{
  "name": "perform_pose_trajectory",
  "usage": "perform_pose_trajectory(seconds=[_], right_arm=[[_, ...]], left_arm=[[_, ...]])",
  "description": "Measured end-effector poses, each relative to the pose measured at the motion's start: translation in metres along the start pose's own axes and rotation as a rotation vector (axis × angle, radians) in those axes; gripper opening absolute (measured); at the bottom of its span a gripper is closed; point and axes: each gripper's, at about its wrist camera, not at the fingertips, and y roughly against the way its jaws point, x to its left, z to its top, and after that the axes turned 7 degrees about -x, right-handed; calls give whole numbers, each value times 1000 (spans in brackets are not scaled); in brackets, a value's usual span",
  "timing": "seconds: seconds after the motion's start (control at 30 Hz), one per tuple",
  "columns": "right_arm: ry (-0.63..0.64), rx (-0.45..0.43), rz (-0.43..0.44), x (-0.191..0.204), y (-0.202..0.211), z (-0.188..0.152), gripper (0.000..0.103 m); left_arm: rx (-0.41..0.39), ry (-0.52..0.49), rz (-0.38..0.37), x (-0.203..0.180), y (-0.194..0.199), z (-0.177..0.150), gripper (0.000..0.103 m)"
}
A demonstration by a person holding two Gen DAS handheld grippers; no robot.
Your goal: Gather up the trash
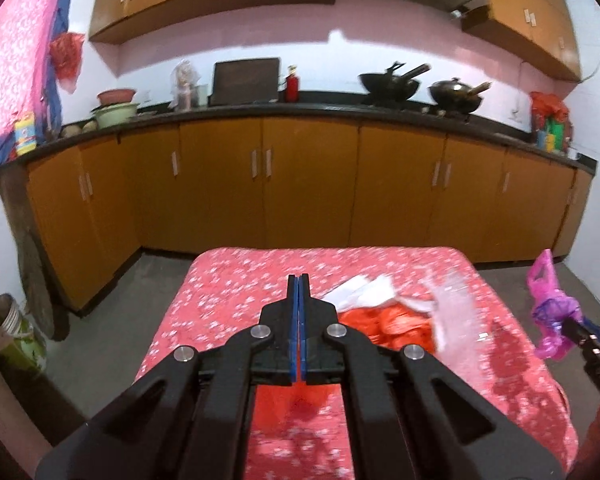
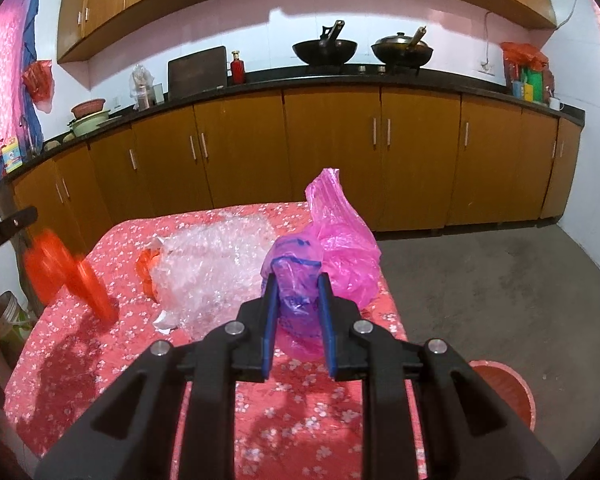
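My right gripper (image 2: 298, 280) is shut on a pink plastic bag (image 2: 332, 240) and holds it above the table's right edge; the bag also shows in the left wrist view (image 1: 548, 312). My left gripper (image 1: 299, 280) is shut, and an orange plastic bag (image 2: 64, 272) hangs from it, blurred, over the table's left side; orange plastic shows under its fingers (image 1: 384, 328). Clear bubble wrap (image 2: 216, 260) and white paper scraps (image 1: 360, 290) lie on the table with the red flowered cloth (image 2: 300, 400).
A red bin (image 2: 512, 392) stands on the floor right of the table. A bucket (image 1: 8, 332) stands at the left. Brown cabinets (image 2: 332, 152) and a counter with woks (image 2: 324, 48) run along the far wall.
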Motion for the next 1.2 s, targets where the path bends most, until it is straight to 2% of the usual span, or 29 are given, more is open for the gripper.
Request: perform_pose_trajectory(seconds=[0.13, 0.2, 0.43, 0.53, 0.6, 0.87, 0.9, 0.97, 1.03, 1.1, 1.2], right_arm=[[-12, -9, -5, -7, 8, 3, 20], [-18, -8, -5, -9, 10, 4, 20], [-15, 5, 11, -11, 11, 0, 20], [-9, 12, 21, -7, 9, -1, 20], [-6, 16, 30, -4, 8, -2, 20], [24, 36, 59, 16, 3, -8, 20], [28, 39, 60, 19, 2, -9, 20], [35, 48, 63, 23, 0, -11, 20], [43, 55, 64, 27, -3, -13, 20], [54, 62, 65, 31, -4, -14, 20], [61, 65, 63, 33, -7, -14, 20]], left_arm=[[-24, -9, -40, -12, 9, 10, 0], [-26, -28, -32, -15, 9, 12, 0], [87, -39, 28, 10, -11, -10, 2], [122, -37, 73, 30, -13, -23, 15], [127, -32, 105, 44, -12, -31, 36], [180, 13, 196, 95, -10, -60, 39], [182, 12, 202, 100, -14, -64, 44], [210, -5, 219, 107, -25, -69, 46], [212, 18, 208, 115, -31, -71, 48], [223, 47, 187, 121, -37, -74, 55], [272, 31, 182, 126, -51, -85, 55]])
